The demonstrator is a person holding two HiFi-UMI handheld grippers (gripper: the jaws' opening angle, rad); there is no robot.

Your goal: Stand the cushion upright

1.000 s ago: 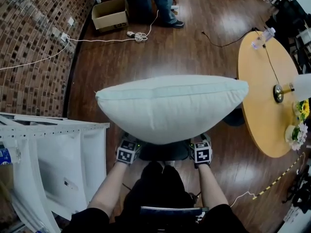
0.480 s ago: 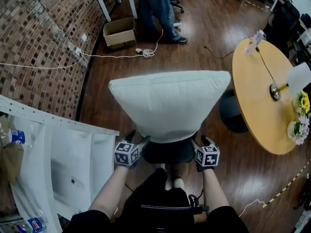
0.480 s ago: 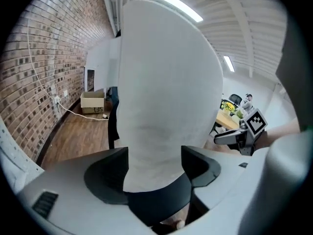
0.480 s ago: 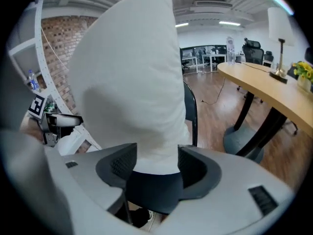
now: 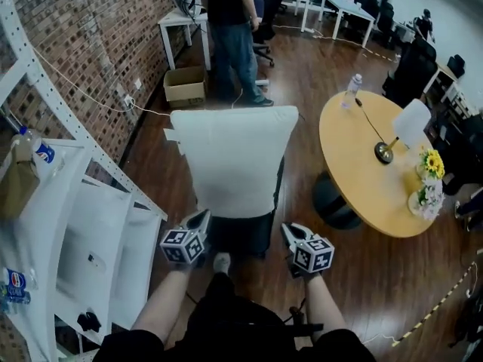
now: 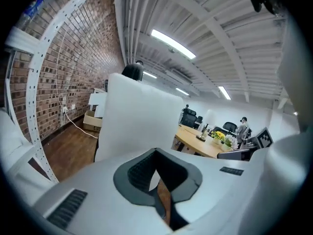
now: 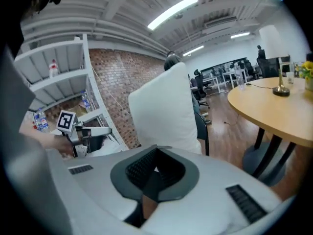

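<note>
On the dark chair point(image 5: 240, 236) in front of the person, the big white cushion point(image 5: 230, 161) stands tall, with its long side going up and down and its back against the chair. It sits straight ahead, between the two grippers and a bit past their tips. The left gripper point(image 5: 202, 217) and right gripper point(image 5: 287, 230) look equally near. Both have just squeezed their jaws closed on nothing, apart from the cushion.

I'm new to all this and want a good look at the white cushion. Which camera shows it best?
The head view: the whole cushion shows, standing upright on a dark chair. The left gripper view shows it from one side, its bottom hidden; the right gripper view likewise.
</note>
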